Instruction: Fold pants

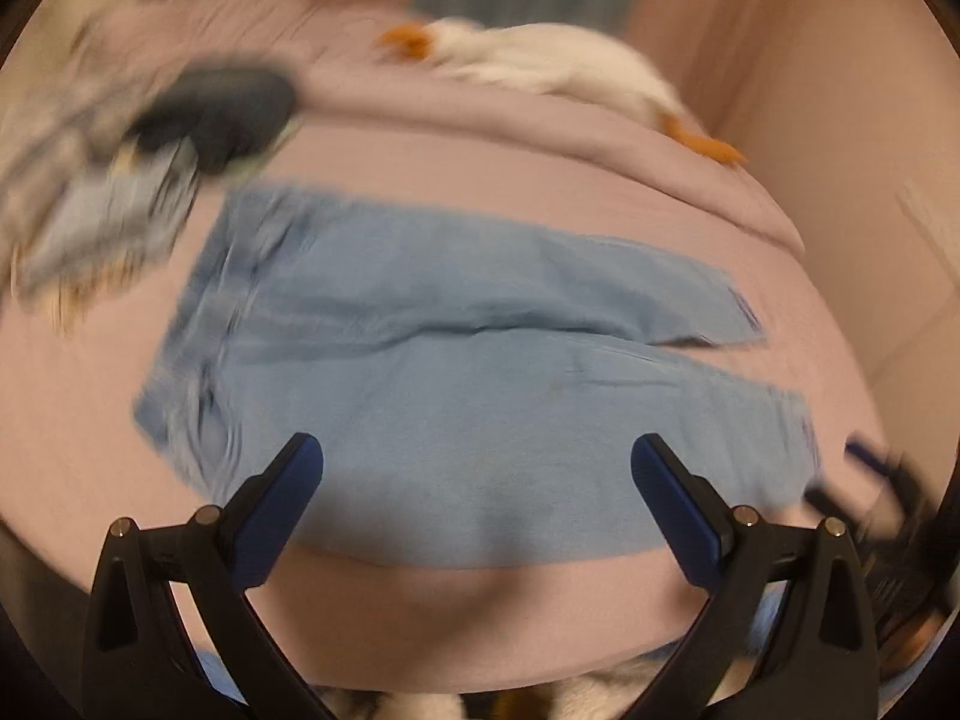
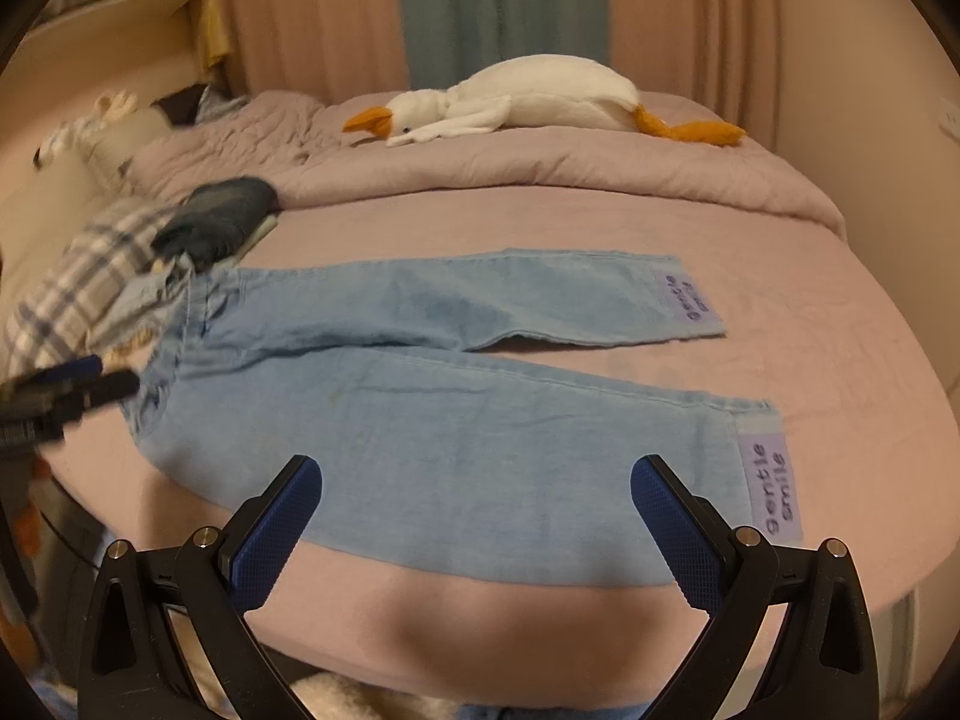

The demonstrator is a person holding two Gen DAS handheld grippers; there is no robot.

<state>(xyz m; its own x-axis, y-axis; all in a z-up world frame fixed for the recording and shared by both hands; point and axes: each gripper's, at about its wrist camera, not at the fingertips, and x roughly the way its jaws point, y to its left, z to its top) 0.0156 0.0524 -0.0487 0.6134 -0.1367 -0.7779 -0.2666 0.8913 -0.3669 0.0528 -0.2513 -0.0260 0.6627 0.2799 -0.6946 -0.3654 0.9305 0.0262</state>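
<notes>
Item: your left gripper, lower centre of the left wrist view, blue-padded fingers spread wide with nothing between them, held above the near edge of the pants. Item: your right gripper, lower centre of the right wrist view, fingers equally wide apart and empty, above the near leg. Item: pants, light blue denim, lying flat across the middle of both frames on the pink bed sheet, waistband toward the left, both legs running right, slightly parted at the hems; each hem carries a lilac patch reading "gentle smile". Item: plaid cloth, left edge of the right view, touching or just beside the waistband; a dark folded garment sits next to it. Item: white plush goose with orange beak and feet, upper centre, on the rumpled quilt. Left view is motion-blurred.
</notes>
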